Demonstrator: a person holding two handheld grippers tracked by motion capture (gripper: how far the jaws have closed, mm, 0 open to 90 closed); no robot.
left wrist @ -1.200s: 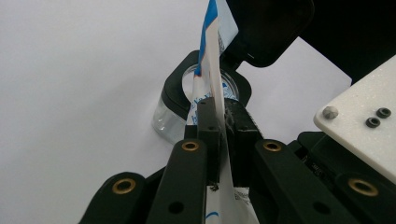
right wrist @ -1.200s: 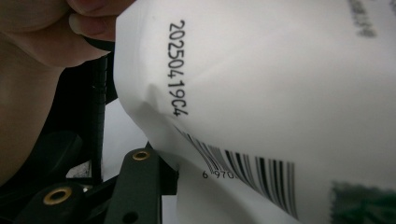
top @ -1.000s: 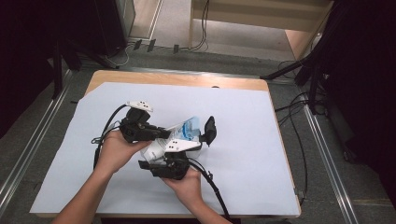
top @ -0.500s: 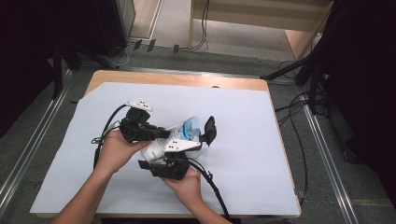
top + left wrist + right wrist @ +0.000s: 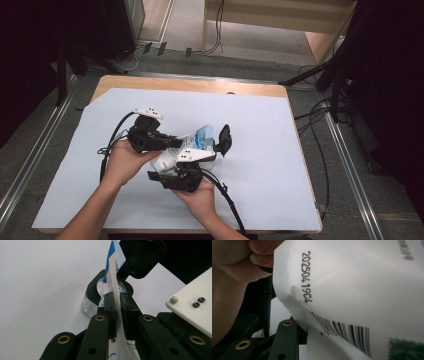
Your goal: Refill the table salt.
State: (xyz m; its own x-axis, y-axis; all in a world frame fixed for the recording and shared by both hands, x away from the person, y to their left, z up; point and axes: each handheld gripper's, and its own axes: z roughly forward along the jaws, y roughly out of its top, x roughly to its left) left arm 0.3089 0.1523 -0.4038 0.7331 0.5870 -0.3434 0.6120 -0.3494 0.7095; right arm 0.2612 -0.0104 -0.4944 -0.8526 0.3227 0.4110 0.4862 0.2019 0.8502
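Wooden table, covered almost fully by a pale blue-white sheet; grey floor with cables around it, dark racks at both sides.

Person's forearms come in from the bottom edge. Left hand holds the left gripper, body black with a white plate on top, cable looping off to the left. Right hand holds the right gripper, grey three-cornered plate on top, cable trailing down toward the table's near edge. The two grippers sit close together near the middle of the sheet, a bit toward the near-left.

Between them: a white pouch with blue print at its top end, raised off the sheet, tilted up toward the right.

Left gripper: jaws nearly together, pinched on the edge of the pouch, which stands edge-on between the pads. Just past the jaw tips a small clear jar with a black rim stands on the sheet, and a black flip lid hangs open above it. The pouch's blue-printed end rises in front of that lid.

Right gripper view: pouch very close to the camera, white face with a printed date code and a barcode. One black jaw shows at bottom left, touching the pouch's lower fold. Other jaw hidden behind the pouch, so cannot tell whether these tongs grip it or sit part-open. Left hand's fingers show at top left, against the pouch's corner.
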